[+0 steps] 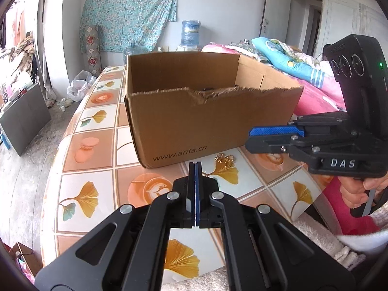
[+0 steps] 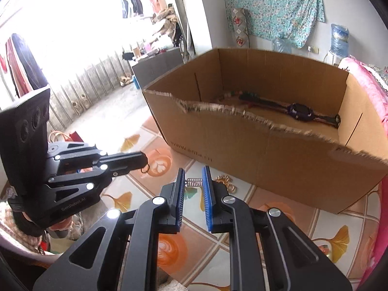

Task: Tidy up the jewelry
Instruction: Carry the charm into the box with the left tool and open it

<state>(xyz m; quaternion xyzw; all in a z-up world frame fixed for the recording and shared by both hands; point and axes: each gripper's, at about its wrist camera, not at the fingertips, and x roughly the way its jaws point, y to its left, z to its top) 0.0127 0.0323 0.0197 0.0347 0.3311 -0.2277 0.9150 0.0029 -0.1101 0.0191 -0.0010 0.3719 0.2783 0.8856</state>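
An open cardboard box [image 1: 194,121] stands on the tiled table. Inside it lie a dark watch [image 2: 300,111] and a string of beads [image 2: 232,94]. My left gripper [image 1: 195,166] is shut in front of the box. The right wrist view shows a small metal ring [image 2: 144,169] hanging from the left gripper's [image 2: 145,160] tips. My right gripper [image 2: 193,173] holds a small silver studded piece [image 2: 194,182] across its blue pads, above the table. From the left wrist view the right gripper [image 1: 251,138] is side-on at the box's near right corner. A gold piece [image 2: 224,179] lies on the table by the box.
The table's flower-and-cup patterned cloth [image 1: 101,189] falls away at the left edge to the floor. A bed with pink and blue bedding [image 1: 303,72] lies behind the box on the right. A hand [image 1: 359,189] grips the right tool's handle.
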